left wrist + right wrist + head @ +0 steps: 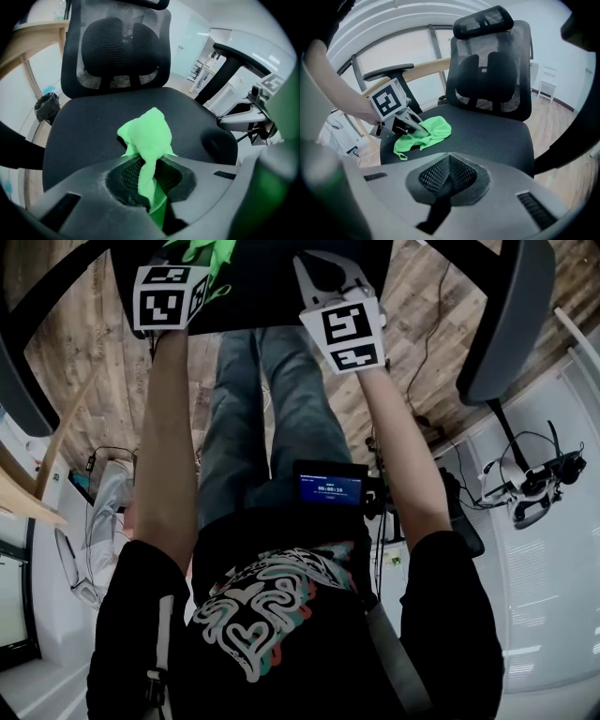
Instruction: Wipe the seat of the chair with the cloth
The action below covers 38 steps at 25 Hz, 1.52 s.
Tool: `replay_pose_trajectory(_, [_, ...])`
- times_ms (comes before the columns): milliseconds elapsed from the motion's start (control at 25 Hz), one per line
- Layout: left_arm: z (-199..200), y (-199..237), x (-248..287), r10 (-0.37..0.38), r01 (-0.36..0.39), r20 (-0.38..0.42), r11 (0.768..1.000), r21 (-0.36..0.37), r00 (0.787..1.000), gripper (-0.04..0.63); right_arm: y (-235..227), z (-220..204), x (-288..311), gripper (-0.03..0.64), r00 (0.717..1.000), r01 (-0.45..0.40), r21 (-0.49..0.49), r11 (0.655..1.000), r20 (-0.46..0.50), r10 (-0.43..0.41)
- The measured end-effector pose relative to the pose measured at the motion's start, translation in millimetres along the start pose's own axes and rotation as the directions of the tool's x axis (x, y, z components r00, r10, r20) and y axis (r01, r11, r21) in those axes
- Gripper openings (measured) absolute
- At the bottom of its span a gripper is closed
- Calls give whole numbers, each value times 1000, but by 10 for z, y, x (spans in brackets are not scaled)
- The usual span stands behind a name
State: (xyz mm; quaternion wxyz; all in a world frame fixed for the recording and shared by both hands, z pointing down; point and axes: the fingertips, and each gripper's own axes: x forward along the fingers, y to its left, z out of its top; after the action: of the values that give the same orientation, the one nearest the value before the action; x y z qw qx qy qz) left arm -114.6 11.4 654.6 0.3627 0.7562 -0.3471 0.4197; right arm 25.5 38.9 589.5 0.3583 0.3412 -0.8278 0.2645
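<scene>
The green cloth is bunched between the jaws of my left gripper, which is shut on it. It rests on the left front part of the black chair seat. From the right gripper view, the left gripper presses the cloth onto the seat. My right gripper hovers over the seat's front, shut with nothing in it. In the head view both marker cubes sit at the top, with the left gripper by the cloth and the right gripper beside it.
The mesh backrest and headrest rise behind the seat. Armrests flank it. A black bin and a wooden table edge stand to the left. Equipment on a stand is at the right.
</scene>
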Motion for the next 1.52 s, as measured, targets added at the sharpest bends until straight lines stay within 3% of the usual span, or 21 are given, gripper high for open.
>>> replay_pose_trajectory(280, [99, -407, 186, -84, 85, -24, 994, 70, 996, 35, -182, -95, -153, 3, 998, 63, 38, 997, 15, -63])
replay_pose_trajectory(720, [223, -1139, 463, -222, 235, -82, 947, 217, 972, 35, -387, -320, -348, 3, 988, 150, 109, 983, 16, -153])
replay_pose_trajectory(1240, [257, -1657, 521, -319, 336, -105, 901, 275, 942, 35, -475, -489, -512, 3, 979, 201, 156, 967, 12, -206])
replay_pose_trajectory(1520, [262, -1671, 512, -327, 341, -97, 896, 283, 940, 35, -465, -483, -507, 3, 979, 200, 152, 968, 10, -204])
